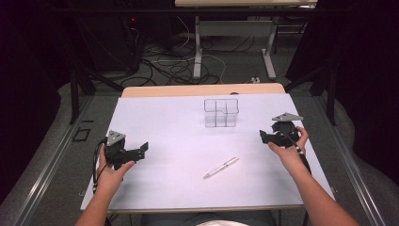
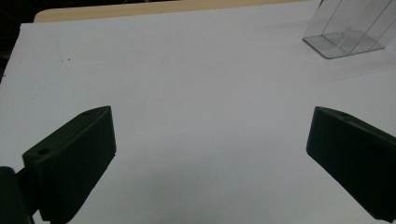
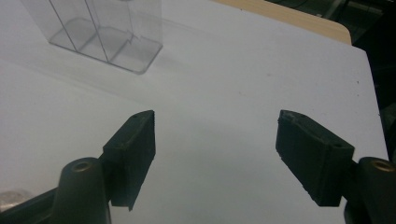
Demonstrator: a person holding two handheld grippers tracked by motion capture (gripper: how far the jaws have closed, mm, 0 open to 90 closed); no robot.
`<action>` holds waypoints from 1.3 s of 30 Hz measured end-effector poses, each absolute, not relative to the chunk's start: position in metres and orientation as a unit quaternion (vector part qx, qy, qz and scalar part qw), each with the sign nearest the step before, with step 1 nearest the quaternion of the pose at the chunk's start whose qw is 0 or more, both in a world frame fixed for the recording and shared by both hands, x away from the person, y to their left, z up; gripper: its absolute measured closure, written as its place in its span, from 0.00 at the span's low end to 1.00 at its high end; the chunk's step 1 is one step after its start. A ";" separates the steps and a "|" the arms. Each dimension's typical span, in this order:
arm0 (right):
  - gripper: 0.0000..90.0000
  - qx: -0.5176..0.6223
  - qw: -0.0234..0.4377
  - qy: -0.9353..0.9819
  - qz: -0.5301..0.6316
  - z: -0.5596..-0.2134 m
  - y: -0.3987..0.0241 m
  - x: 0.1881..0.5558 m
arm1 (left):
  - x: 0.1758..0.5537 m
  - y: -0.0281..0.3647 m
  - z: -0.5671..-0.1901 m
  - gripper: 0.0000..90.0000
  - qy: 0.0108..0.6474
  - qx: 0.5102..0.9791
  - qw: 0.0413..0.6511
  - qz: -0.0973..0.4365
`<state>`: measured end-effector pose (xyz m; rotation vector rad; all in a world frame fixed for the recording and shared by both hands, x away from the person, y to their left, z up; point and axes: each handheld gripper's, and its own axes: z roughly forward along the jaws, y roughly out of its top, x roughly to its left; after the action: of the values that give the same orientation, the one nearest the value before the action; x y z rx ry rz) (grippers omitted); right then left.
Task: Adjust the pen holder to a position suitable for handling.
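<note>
On the white-covered desk point(image 1: 164, 122) a silver pen point(image 1: 221, 167) lies flat and tilted, near the front edge and roughly midway between the two hands, touched by neither. Behind it, toward the far side, stands a clear plastic organizer point(image 1: 221, 113) with inner dividers; its walls are see-through, so how many compartments it has is hard to make out, and both gripper views cut off its top. The left gripper point(image 1: 141, 149) is held low at the desk's left side, its jaws spread wide with only bare white surface between them. The right gripper point(image 1: 264, 136) sits near the right edge, well apart from the pen; its jaws stand partly apart and hold nothing. In the high view the right hand point(image 1: 289, 146) covers much of that gripper's body, and the pen's tip detail is too small to read.
</note>
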<state>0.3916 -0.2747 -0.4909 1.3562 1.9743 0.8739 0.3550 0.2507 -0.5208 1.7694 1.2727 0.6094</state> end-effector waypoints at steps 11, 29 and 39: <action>0.27 0.498 0.288 0.745 0.338 -0.466 -0.264 0.413 | 0.355 0.251 -0.521 0.02 0.510 0.709 0.421 0.245; 0.46 0.470 0.292 0.769 0.318 -0.422 -0.246 0.446 | 0.355 0.251 -0.521 0.02 0.509 0.710 0.421 0.244; 0.53 0.464 0.290 0.777 0.312 -0.415 -0.237 0.463 | 0.356 0.250 -0.522 0.02 0.509 0.711 0.420 0.243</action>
<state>0.4629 -0.2370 -0.4146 1.2391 2.0717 0.8319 0.3561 0.2504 -0.5220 1.7830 1.2767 0.6083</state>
